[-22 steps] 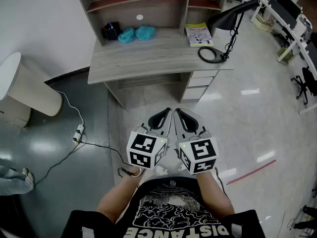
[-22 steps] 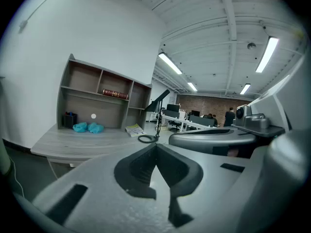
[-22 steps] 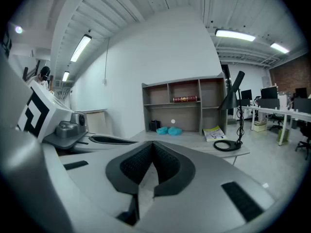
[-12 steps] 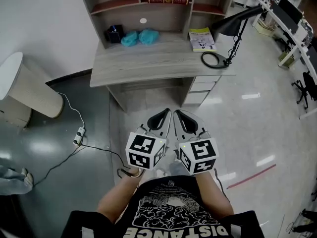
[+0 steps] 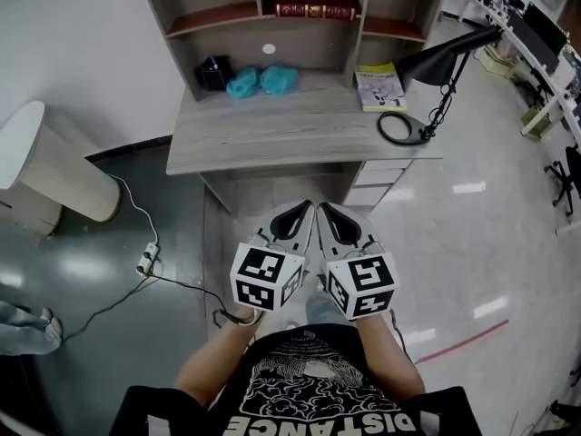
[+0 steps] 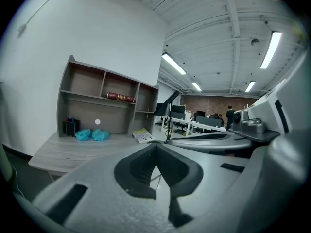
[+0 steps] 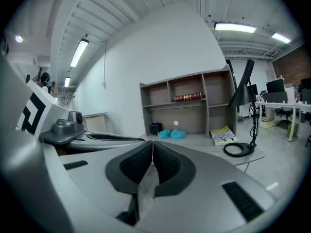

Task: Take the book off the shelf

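A dark red book lies flat on the middle shelf of the wooden hutch at the back of the desk. It also shows as a red book in the left gripper view and as a red book in the right gripper view. My left gripper and right gripper hang side by side over the floor, well short of the desk. Both are shut with nothing between the jaws.
On the desk lie two teal cloths, a black pen holder, a yellow-green booklet and a black desk lamp. A white round bin stands at left; a cable and power strip lie on the floor.
The desk and shelf have shifted lower and slightly right in the head view, as the person nears it. Both grippers hold the same pose.
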`<state>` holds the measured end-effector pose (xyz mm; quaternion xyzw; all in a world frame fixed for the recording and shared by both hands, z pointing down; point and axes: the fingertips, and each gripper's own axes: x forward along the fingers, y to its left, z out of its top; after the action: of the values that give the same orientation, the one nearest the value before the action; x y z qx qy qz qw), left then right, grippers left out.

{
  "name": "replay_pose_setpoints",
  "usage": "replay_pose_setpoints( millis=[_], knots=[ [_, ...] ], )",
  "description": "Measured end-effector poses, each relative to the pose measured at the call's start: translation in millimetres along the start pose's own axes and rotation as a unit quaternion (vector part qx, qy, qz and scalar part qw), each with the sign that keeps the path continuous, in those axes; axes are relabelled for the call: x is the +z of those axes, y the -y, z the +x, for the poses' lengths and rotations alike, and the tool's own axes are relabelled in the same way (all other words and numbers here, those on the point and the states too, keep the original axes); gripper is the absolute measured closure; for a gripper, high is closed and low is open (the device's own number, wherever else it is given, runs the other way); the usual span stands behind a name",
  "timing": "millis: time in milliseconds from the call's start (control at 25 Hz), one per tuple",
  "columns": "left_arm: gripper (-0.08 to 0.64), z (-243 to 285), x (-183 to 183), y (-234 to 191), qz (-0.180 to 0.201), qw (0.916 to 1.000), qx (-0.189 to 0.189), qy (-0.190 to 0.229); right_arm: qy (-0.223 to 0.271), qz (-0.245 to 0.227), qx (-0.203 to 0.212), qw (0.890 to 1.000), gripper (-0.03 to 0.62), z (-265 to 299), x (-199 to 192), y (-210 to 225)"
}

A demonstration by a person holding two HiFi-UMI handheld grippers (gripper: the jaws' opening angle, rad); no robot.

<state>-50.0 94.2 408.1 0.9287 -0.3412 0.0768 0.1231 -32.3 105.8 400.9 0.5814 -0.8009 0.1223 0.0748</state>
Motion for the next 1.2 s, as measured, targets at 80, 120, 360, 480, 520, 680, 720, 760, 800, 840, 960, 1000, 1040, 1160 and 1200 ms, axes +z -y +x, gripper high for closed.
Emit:
replay_pose_setpoints(
  millis=[80, 120, 360, 480, 520, 680, 720, 760, 800, 840, 960, 1000, 1040, 1160, 1200],
  knots=[
    [0.554, 15, 5, -7, -0.004, 1.0, 0.004, -0.001, 0.0, 0.0, 0.005, 1.0, 0.575, 12, 6, 12],
    [0.554, 23, 8, -11, -0.005, 1.0, 0.008, -0.001, 0.0, 0.0, 0.008, 1.0, 0.575, 19, 9, 18],
    [0.554, 71, 25, -27, -0.009, 0.9996, 0.025, -0.004, -0.004, 0.0, 0.025, 1.0, 0.575, 51, 24, 56],
    [0.554, 93, 32, -31, -0.011, 0.9994, 0.033, -0.007, -0.007, 0.002, 0.034, 0.999, 0.575, 64, 31, 76],
    [0.554, 101, 35, -32, -0.011, 0.9993, 0.035, -0.008, -0.007, 0.002, 0.036, 0.999, 0.575, 68, 33, 83],
    [0.554, 132, 42, -34, -0.009, 0.9989, 0.046, -0.01, -0.007, 0.003, 0.046, 0.999, 0.575, 81, 41, 112],
    [0.554, 139, 44, -35, -0.007, 0.9987, 0.049, -0.011, -0.007, 0.003, 0.049, 0.999, 0.575, 84, 42, 118],
    [0.554, 145, 45, -35, -0.005, 0.9985, 0.052, -0.012, -0.007, 0.004, 0.052, 0.999, 0.575, 86, 43, 123],
    [0.554, 150, 47, -36, -0.003, 0.9984, 0.055, -0.013, -0.006, 0.005, 0.056, 0.998, 0.575, 89, 43, 128],
    [0.554, 155, 48, -37, -0.003, 0.9982, 0.058, -0.013, -0.007, 0.007, 0.059, 0.998, 0.575, 91, 44, 132],
    [0.554, 166, 50, -38, -0.005, 0.9978, 0.064, -0.015, -0.009, 0.009, 0.064, 0.998, 0.575, 97, 44, 144],
    [0.554, 169, 49, -38, -0.007, 0.9978, 0.064, -0.017, -0.009, 0.009, 0.065, 0.998, 0.575, 98, 44, 146],
    [0.554, 171, 49, -38, -0.008, 0.9977, 0.065, -0.019, -0.009, 0.01, 0.067, 0.998, 0.575, 100, 45, 149],
    [0.554, 179, 49, -40, -0.01, 0.9975, 0.067, -0.022, -0.007, 0.012, 0.069, 0.998, 0.575, 105, 47, 155],
    [0.554, 182, 49, -41, -0.011, 0.9975, 0.066, -0.022, -0.007, 0.013, 0.069, 0.998, 0.575, 107, 47, 157]
  ],
)
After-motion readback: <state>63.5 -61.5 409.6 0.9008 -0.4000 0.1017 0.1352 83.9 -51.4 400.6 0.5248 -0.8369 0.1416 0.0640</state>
